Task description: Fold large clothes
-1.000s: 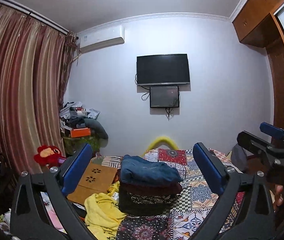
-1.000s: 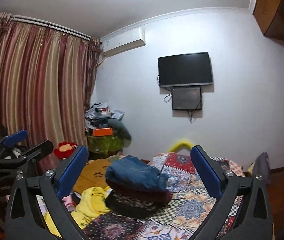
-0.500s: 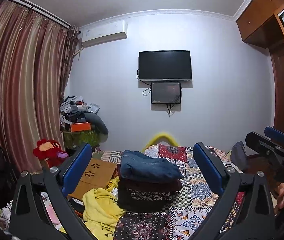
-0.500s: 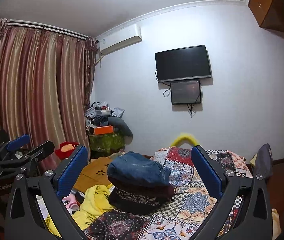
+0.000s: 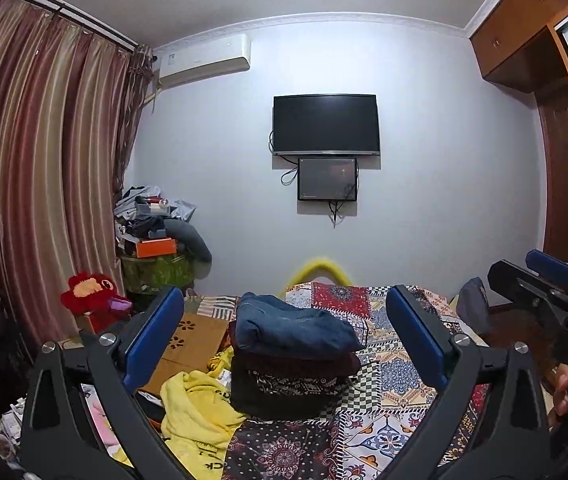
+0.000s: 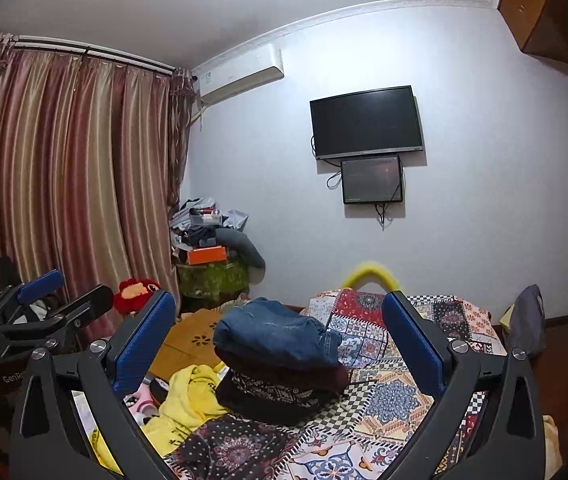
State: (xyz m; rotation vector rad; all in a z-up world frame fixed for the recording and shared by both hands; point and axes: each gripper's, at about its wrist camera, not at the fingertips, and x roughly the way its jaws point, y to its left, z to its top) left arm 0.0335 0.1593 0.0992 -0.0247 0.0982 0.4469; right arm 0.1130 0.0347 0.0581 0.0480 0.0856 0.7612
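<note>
Left wrist view: the left gripper [image 5: 284,336] is spread wide, its 2 blue-padded fingers [image 5: 155,336] framing empty air and holding nothing. Between them, farther off, sits a stack of 3 folded clothes [image 5: 292,360] on the patchwork-patterned bedspread [image 5: 388,376]: folded blue denim jeans [image 5: 292,326] on top, a dark maroon folded garment [image 5: 300,364] beneath, and a black garment with white pattern [image 5: 284,386] at the bottom. Just left of the stack lies a crumpled yellow garment with black lettering [image 5: 196,408]; the letters are too small to read. At the far right edge the right gripper [image 5: 548,280] shows, with "DA" legible on its black body.

Right wrist view: the right gripper [image 6: 278,336] is likewise wide open and empty, its fingers either side of the same stack [image 6: 280,364]. The left gripper's body [image 6: 36,320] appears at the left edge, printed "GenR".

On the pale rear wall hang a black flat television [image 5: 326,124], a smaller dark screen [image 5: 327,179] below it and a white air conditioner [image 5: 204,60]. Striped red-brown curtains [image 5: 44,180] cover the left side, near a red plush toy [image 5: 92,292] and a heap of clutter with an orange box [image 5: 156,246].
</note>
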